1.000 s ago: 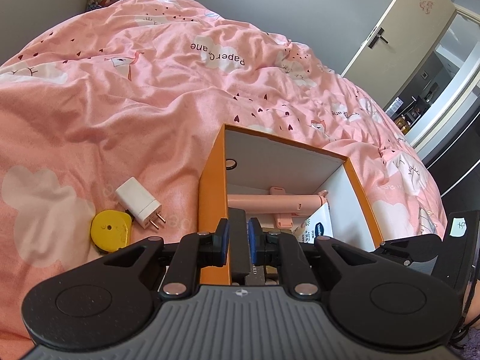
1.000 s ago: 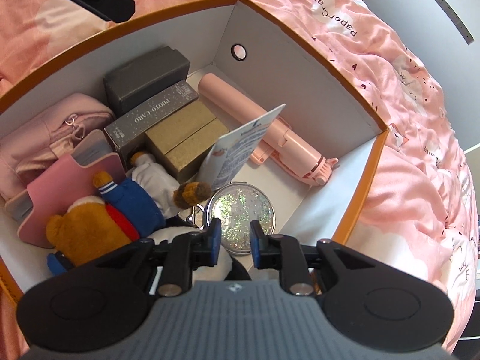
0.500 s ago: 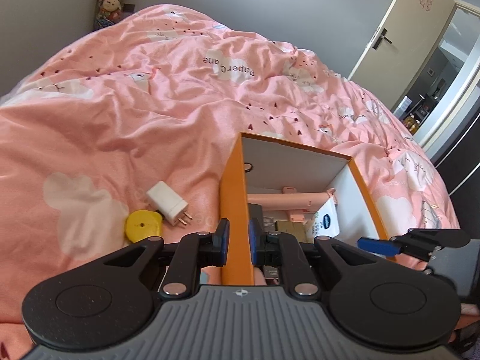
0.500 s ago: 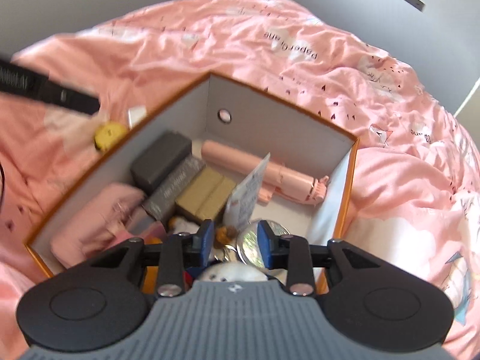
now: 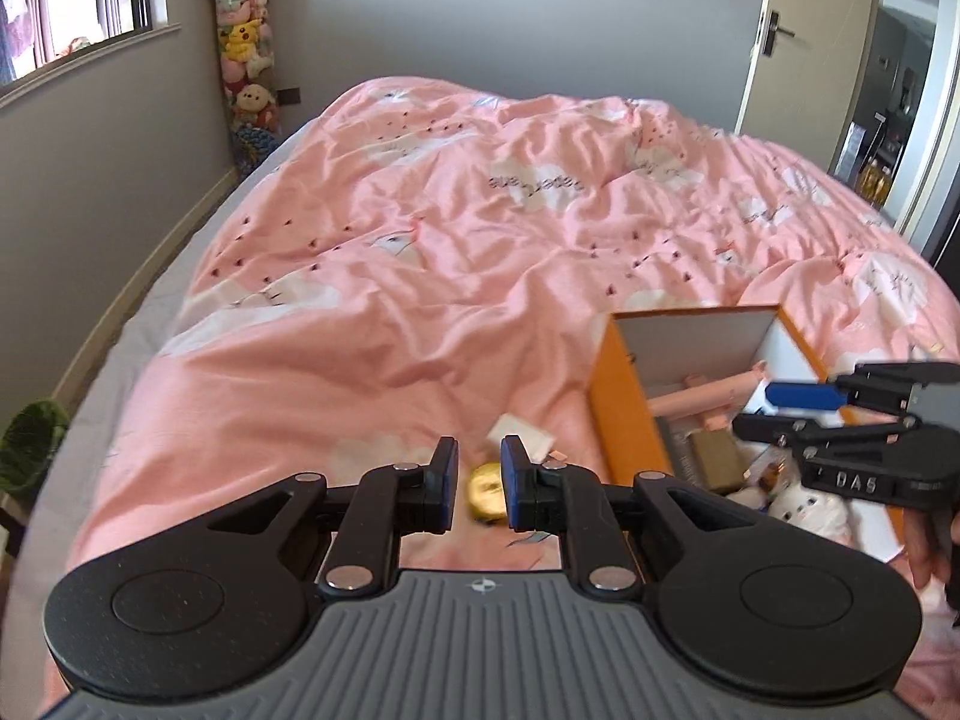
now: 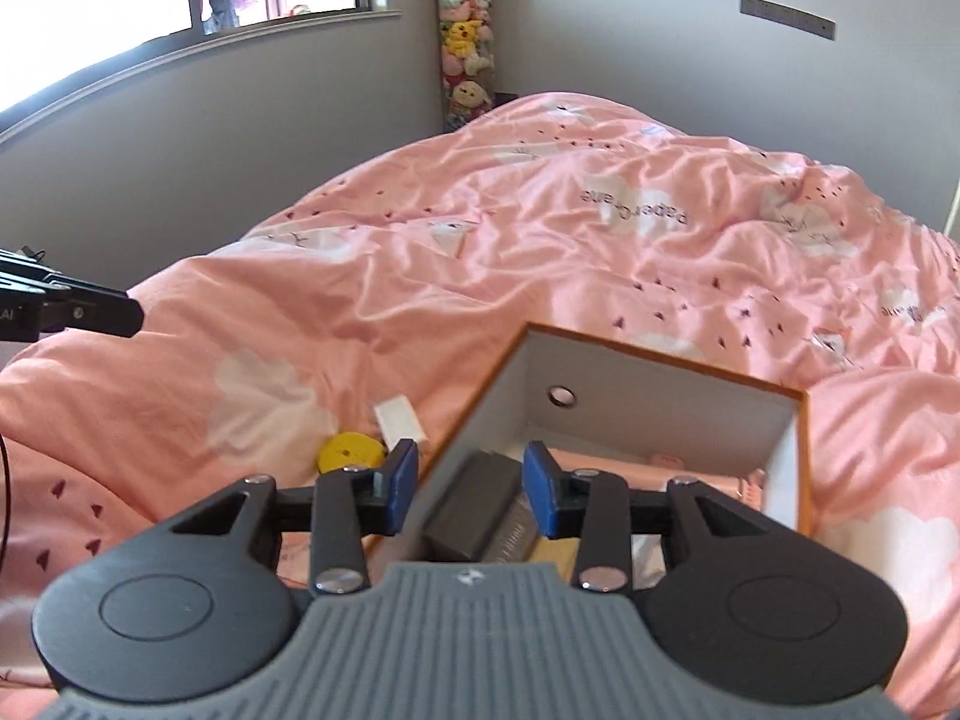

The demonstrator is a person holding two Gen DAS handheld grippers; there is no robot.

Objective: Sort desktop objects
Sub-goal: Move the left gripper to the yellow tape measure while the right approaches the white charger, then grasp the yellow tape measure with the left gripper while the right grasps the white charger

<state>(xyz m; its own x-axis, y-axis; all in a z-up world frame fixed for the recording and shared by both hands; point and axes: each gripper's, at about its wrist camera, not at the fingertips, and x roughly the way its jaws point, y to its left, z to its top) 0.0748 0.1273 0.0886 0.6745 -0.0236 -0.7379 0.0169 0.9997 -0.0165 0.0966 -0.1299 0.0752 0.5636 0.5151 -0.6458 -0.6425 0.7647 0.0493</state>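
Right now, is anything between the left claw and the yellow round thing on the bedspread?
Nothing visible. The left claw hangs empty, jaws opening, over the yellow disc; the white charger lies just beyond it.

Soft creased cloth duvet point(image 5: 456, 276), matt cardboard box point(image 6: 660, 402)

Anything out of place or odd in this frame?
Two items lie outside the orange box, on the pink duvet beside its left wall: a yellow round thing and a white charger. Nothing looks spilled or damaged.
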